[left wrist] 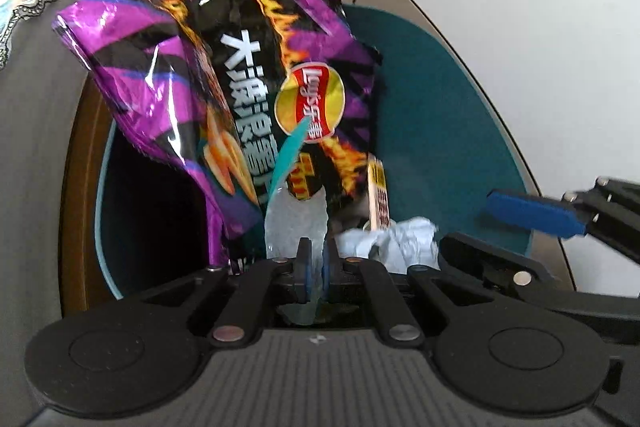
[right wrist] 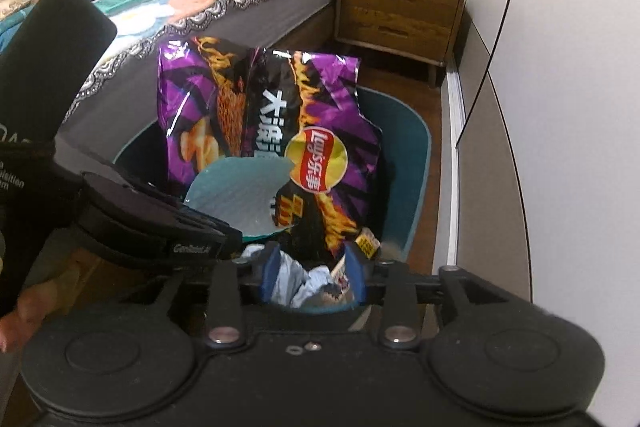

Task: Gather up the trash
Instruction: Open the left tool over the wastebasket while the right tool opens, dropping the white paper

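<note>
Bag (left wrist: 224, 75) pinched in my left claw (left wrist: 316, 267) over bin (left wrist: 432, 115); right claw (right wrist: 314, 267) parted, empty. I'd release low, inside rim.

Your chip bag (right wrist: 264, 115): purple, black, orange flames, red-yellow logo. Behind it, teal bin (right wrist: 412, 163); in front, white crumpled paper (left wrist: 394, 241); gripper pads (right wrist: 354, 267) blue.
</note>
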Motion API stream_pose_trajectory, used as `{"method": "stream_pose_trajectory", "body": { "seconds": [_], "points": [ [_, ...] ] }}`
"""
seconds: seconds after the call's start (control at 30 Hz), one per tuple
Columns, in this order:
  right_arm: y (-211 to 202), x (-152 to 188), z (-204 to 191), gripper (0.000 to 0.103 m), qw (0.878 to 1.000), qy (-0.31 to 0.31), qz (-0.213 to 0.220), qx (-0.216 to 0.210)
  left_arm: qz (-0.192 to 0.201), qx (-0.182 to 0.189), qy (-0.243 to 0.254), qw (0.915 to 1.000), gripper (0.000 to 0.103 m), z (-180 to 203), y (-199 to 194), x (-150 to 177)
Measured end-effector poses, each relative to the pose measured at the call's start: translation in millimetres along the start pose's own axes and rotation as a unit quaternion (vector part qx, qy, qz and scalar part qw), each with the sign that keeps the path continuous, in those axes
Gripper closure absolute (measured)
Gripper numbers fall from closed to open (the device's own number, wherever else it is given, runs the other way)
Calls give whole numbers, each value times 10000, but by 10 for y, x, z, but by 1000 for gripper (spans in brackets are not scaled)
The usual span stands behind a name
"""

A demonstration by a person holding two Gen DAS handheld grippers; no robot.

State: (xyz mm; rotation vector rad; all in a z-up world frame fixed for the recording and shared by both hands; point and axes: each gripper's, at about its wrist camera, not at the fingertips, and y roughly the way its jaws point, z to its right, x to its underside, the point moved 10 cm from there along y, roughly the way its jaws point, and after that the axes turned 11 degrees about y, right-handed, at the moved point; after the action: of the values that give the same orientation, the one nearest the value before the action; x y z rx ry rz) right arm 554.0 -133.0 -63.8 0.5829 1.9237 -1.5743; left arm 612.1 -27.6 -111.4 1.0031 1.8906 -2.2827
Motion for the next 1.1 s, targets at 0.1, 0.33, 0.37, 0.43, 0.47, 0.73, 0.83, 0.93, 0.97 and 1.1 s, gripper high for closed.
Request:
{"method": "stream_pose_trajectory", "body": {
  "seconds": [0.1,0.33,0.37,0.43,0.47,0.73,0.83,0.93,0.97,1.1],
  "points": [
    [-67,40,5,62,10000,50,-64,-13,77,31,-5,10000,97,7,-81,0],
    [-359,5,-47,56,9998,193,78,-52,321,-14,267,9991,81,50,-429,23],
    [-406,-5,-57,56,9997,222,102,-65,365,-25,300,9989,75,65,-478,19],
    [-497,-32,-77,55,9995,258,173,-87,483,-102,427,9979,69,95,-598,25],
    [-558,-46,-89,52,9992,321,224,-105,546,-141,471,9973,61,107,-659,23],
    [-936,-89,-259,43,9958,579,654,-270,1101,-464,634,9908,48,48,-1218,31],
    [-1103,-128,-329,40,9929,687,929,-295,1311,-527,667,9877,48,5,-1412,37],
    [-1260,-155,-414,38,9894,789,1166,-364,1501,-524,658,9851,47,-49,-1600,83],
    [-1308,-160,-436,35,9882,826,1244,-354,1547,-535,638,9844,44,-70,-1655,107],
    [-1496,-156,-540,29,9837,915,1493,-408,1765,-655,609,9802,41,-162,-1886,219]
  ]
}}
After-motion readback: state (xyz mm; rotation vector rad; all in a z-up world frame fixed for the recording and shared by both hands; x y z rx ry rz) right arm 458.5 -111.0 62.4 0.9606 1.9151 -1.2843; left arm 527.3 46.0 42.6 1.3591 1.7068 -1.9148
